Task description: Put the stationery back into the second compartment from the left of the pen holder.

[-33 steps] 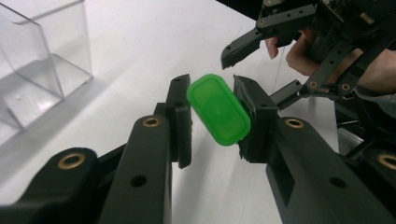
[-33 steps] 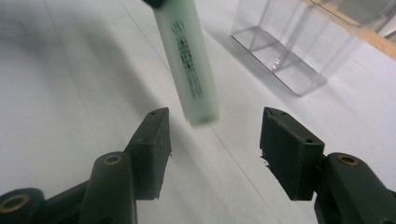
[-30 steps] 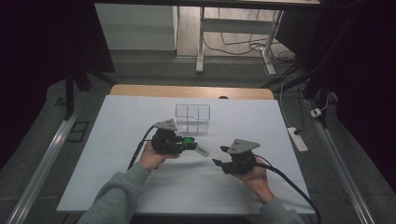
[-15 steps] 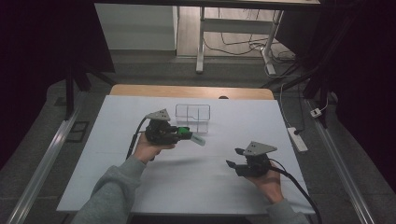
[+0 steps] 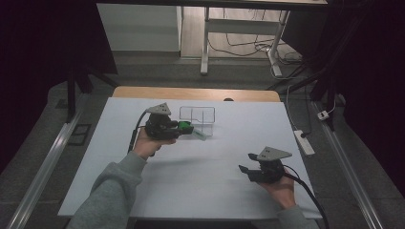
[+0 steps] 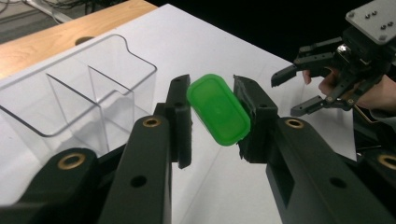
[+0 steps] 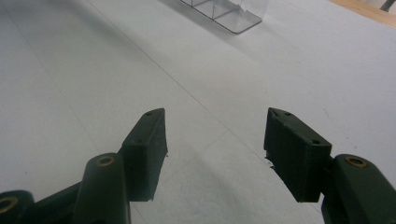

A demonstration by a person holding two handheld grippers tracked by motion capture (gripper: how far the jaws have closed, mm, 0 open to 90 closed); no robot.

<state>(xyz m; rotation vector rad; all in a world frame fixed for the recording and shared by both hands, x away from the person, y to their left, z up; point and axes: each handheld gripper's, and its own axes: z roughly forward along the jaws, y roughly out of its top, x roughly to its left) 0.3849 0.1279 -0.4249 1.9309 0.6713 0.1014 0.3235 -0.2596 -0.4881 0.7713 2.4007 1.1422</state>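
Left gripper (image 6: 212,116): pinching green lid (image 6: 218,108) betw. both pads, held above surface (image 5: 205,162), just beside clear divided container (image 5: 197,116) nr far edge, centre. Lid tilted; a clear part trails under it in high view. Right gripper (image 7: 215,140): jaws spread, nothing betw. them, low over surface nr right-hand near corner, well apart from container.
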